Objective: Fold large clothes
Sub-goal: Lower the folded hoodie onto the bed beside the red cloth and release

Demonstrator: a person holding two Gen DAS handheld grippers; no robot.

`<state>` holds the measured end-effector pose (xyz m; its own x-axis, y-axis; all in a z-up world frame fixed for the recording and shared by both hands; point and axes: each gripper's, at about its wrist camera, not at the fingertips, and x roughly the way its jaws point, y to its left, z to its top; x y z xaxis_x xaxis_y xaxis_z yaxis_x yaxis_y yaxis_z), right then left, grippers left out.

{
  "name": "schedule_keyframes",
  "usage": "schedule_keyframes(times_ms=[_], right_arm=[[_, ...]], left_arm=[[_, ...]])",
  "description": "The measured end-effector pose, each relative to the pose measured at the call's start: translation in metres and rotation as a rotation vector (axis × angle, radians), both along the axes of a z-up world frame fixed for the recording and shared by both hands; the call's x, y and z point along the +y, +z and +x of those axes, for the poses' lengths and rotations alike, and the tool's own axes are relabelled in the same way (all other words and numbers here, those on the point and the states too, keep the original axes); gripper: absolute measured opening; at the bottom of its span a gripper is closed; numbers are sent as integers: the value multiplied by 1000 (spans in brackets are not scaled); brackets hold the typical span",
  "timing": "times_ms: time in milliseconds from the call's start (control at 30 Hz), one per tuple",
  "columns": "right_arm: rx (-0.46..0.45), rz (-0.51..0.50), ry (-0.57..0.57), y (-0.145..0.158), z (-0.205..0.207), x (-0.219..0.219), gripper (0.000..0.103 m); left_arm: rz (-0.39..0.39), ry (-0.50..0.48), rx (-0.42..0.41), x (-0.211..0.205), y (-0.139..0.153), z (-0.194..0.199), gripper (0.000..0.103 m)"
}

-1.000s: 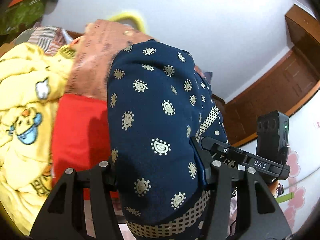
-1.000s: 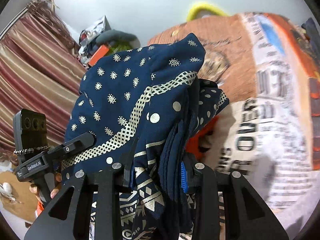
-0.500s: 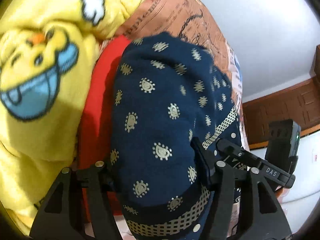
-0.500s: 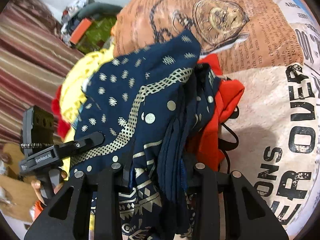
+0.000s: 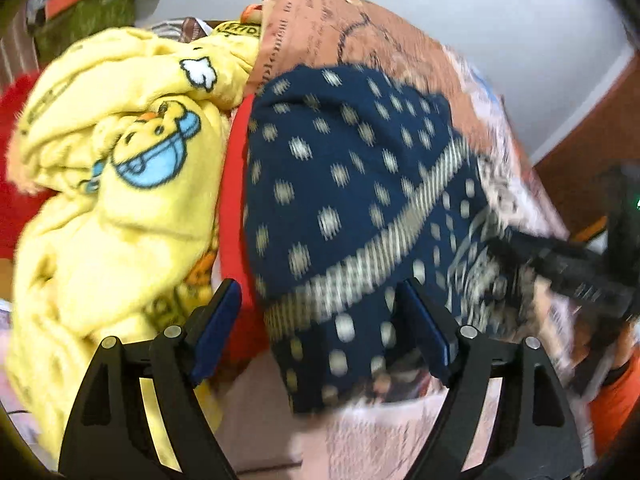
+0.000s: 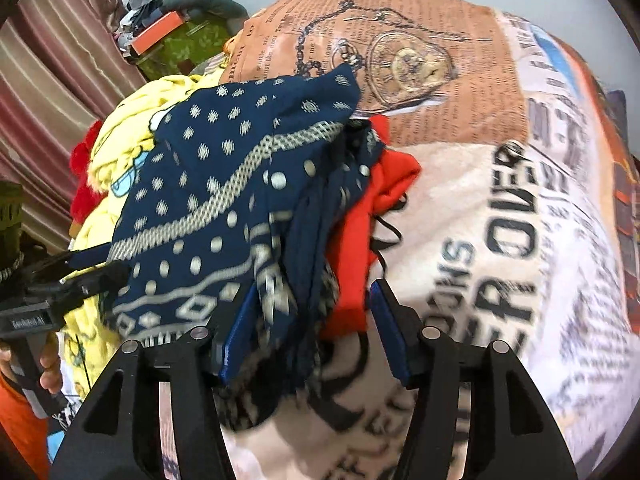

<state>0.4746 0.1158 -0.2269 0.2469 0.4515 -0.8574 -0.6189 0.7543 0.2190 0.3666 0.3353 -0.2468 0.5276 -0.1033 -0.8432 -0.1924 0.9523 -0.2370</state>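
A folded navy garment with cream dots and a checked band [image 5: 352, 200] lies on a red garment [image 5: 234, 184] on the bed; it also shows in the right wrist view [image 6: 224, 208]. My left gripper [image 5: 320, 328] is open, its blue pads apart on either side of the garment's near edge. My right gripper [image 6: 308, 332] is open too, pads apart around the garment's loose near folds. The red garment [image 6: 360, 240] shows under it at the right. The frames are blurred by motion.
A yellow cartoon-print fleece [image 5: 120, 184] is heaped to the left. A newspaper-print blanket [image 6: 500, 208] covers the bed. A green bag and clutter [image 6: 180, 36] and a striped curtain [image 6: 48, 72] stand at the back left. A wooden door [image 5: 592, 152] is at the right.
Both grippers lowered the navy garment onto the pile and opened, letting it go. Both have drawn back a little from it.
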Motion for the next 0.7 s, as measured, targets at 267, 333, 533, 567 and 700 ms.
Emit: schedule_keyframes(times_ms=[267,333,533,567,700], right_arm=[[-112,87,-28,59,-44,-32,53],[-160,122,-17,83,-61,-40,53],[-352,236,11,161,-128,-66,53],[-370,254,13,169,-135,-68,53],[-496,352,22,212,-183,-89,53]], left_arm=[[168,9,-63,-32,46,-44,81],[177,11,-109,-40,69,-62,81],[199,-7,-316,-77,156,-121,81],[203,-8,-343,-80,167,-128,81],[240,5,-516,-108,220,-179,81]])
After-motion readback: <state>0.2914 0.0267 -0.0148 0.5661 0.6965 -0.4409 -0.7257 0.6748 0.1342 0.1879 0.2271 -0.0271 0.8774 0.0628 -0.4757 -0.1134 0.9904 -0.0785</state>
